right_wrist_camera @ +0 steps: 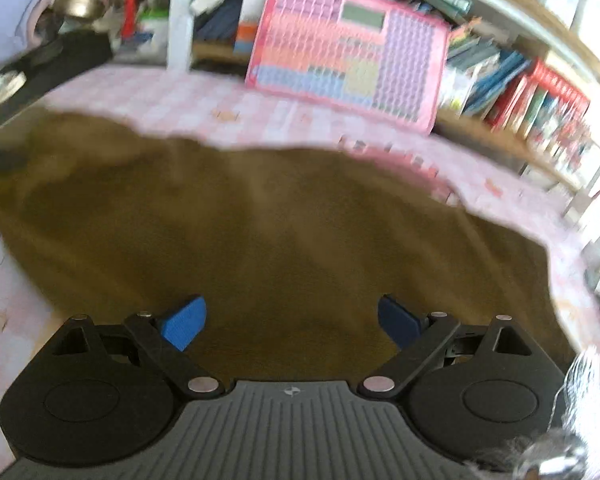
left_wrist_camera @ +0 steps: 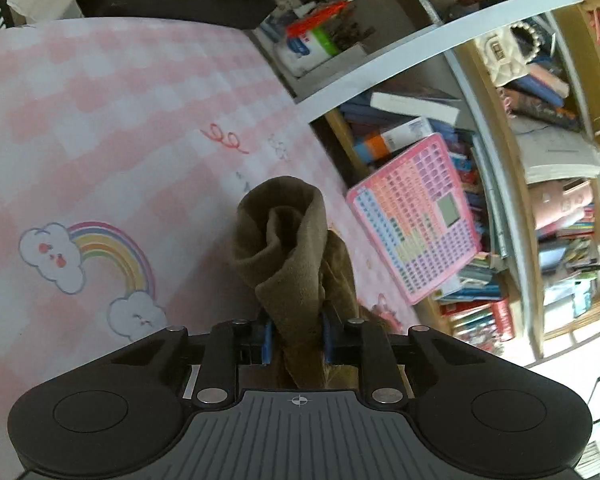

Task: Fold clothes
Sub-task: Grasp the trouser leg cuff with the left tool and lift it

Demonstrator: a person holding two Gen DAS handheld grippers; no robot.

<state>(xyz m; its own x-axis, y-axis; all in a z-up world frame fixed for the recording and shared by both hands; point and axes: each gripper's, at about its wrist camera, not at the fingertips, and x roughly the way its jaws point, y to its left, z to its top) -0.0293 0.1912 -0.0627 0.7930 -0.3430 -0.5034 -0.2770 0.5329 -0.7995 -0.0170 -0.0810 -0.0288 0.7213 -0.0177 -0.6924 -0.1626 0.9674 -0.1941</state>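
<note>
Broadly, a pink checked tablecloth (left_wrist_camera: 100, 120) carries everything; the brown garment (right_wrist_camera: 280, 232) lies spread across it, in front of the pink keyboard toy (right_wrist_camera: 348, 48). Over that cloth the right gripper (right_wrist_camera: 292, 324) hangs with jaws wide apart, while the left gripper (left_wrist_camera: 298, 336) is clamped on a bunched fold of it.

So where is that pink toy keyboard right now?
The pink toy keyboard leans against the bookshelf at the far edge of the pink checked table cover, beyond the brown cloth; in the left view it sits at the right.
</note>
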